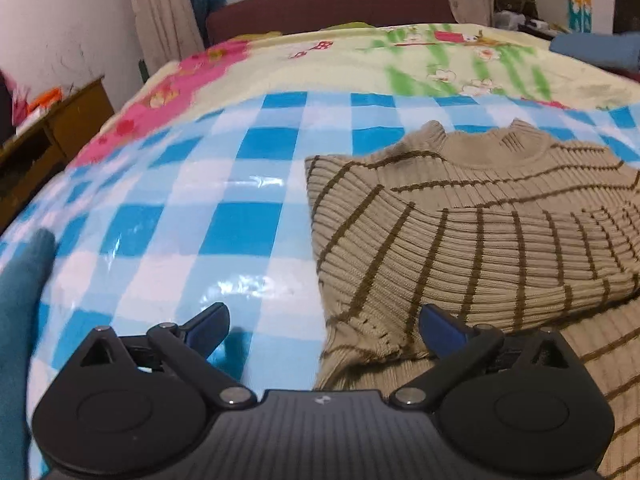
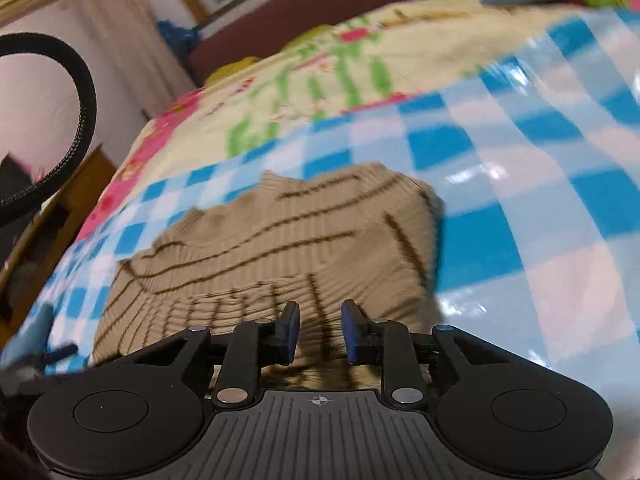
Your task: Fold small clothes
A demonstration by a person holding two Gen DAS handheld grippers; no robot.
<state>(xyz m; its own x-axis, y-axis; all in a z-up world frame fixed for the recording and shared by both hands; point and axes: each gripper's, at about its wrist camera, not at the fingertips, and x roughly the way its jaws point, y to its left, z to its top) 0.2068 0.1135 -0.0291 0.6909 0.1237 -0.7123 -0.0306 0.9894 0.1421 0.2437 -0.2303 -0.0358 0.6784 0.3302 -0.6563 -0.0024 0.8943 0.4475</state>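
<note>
While the striped sweater (image 1: 460, 232) lies on the checked cloth (image 1: 180, 208) spread over the bed, both grippers point down at its near edge from opposite sides. Seen from the left gripper (image 1: 324, 328), the sweater sits ahead and to the right, its collar at the far end and its hem nearest. One sleeve is already folded across the body, so the long axis of that fold runs crosswise to the gripper. The left jaws stand wide apart with nothing between them; one finger hovers over bare cloth, the other over the knit near the folded sleeve's cuff (image 1: 360, 340).

From the right gripper (image 2: 320, 332), the sweater lies straight ahead and a little to the left, filling the space just beyond the fingertips, with its right-hand edge running away from the gripper. Its jaws are parted only narrowly, and the knit shows through the gap without being pinched; blur softens this view.

By my judgement, the right gripper is nearer to usable fabric, while the left must shift rightward to catch the hem.
</note>
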